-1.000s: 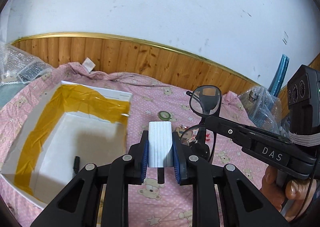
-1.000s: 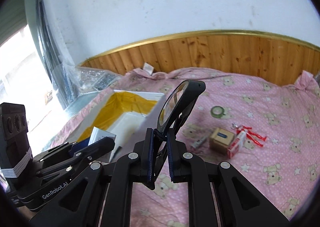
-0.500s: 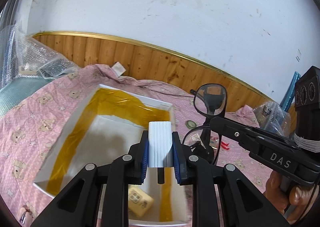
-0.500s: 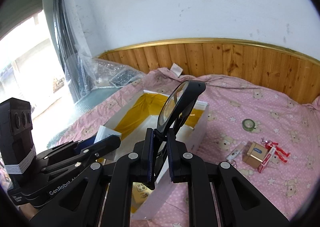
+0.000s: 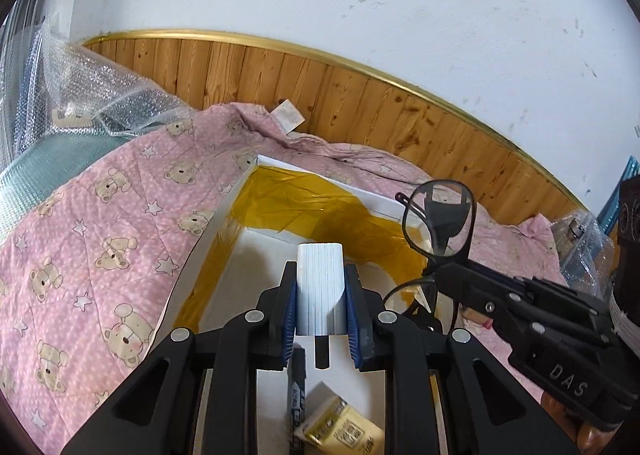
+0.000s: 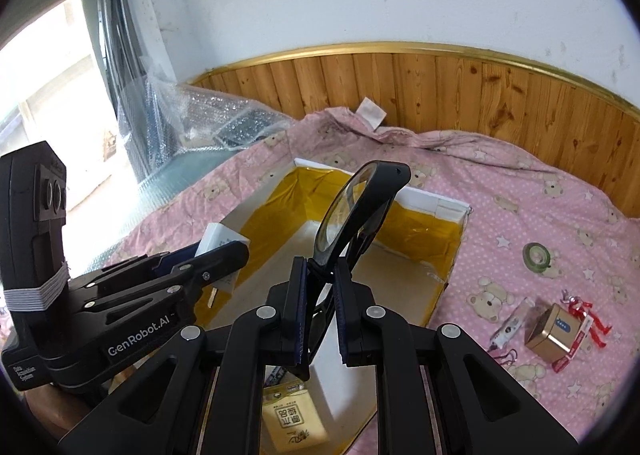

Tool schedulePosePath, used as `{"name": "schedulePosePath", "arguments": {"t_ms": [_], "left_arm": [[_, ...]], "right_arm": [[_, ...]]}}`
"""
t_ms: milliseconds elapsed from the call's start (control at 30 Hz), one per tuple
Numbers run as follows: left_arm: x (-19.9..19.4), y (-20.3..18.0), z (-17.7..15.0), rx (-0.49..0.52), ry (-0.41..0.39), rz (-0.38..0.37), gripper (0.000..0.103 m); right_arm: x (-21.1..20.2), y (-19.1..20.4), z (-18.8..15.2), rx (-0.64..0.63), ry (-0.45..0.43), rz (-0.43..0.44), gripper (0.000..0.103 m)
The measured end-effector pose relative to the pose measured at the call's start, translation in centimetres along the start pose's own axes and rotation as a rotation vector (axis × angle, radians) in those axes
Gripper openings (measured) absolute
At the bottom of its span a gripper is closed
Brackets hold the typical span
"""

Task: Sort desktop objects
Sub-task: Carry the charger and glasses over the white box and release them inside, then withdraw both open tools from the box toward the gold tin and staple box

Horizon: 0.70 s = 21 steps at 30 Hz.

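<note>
Box (image 6: 434, 203) of white card, open-topped and lined round its inner walls with yellow tape, sits on the pink bear-print quilt (image 5: 104, 207) with both tools held over it; seen from the right wrist it fills the middle of the bed, its far corner toward 12 o'clock. Behind it the wooden wall panelling (image 6: 460, 87) runs across, and bubble wrap (image 6: 208, 115) is heaped at 10 o'clock. The left gripper (image 5: 322, 319) is clamped on a white charger plug (image 5: 320, 287), held upright between the blue pads, its prong hanging down over the box floor. At its 3 o'clock, the right gripper (image 6: 318, 319) is closed on a pair of black glasses (image 6: 360, 211), pinched low on the frame so the lenses stand up over the box. On the box floor below lie a yellow packet (image 6: 294, 419) and a dark marker (image 5: 297, 387). Out on the quilt at 3 o'clock from the box are a gold tin (image 6: 550, 331), a red toy figure (image 6: 580, 315) touching it, and a green tape roll (image 6: 536, 255) a little farther back.
</note>
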State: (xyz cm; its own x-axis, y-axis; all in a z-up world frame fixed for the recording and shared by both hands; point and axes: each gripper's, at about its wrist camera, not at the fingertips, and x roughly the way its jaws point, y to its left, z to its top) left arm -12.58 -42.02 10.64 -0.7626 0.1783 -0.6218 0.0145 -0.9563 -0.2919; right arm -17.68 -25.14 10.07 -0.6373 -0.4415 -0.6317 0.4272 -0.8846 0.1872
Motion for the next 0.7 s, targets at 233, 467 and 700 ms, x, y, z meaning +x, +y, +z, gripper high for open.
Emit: {"name": "schedulePosePath", "arguments": {"t_ms": [233,467,700], "left_arm": [[2.9,1.4,0.9,-0.038,0.059,-0.041,0.049],[2.0,1.2,0.4,-0.017,0.071,-0.064,0.049],[0.1,0.1,-0.7,0.029,0.066,-0.041,0.049]], "right_arm": [[3.9,-2.7,0.1,0.062,0.055,0.002,0.038],[3.7,-1.7,-0.9,0.038,0.117,0.068,0.038],[2.5,-0.3,-2.1,-0.018,0.14,0.085,0.038]]}}
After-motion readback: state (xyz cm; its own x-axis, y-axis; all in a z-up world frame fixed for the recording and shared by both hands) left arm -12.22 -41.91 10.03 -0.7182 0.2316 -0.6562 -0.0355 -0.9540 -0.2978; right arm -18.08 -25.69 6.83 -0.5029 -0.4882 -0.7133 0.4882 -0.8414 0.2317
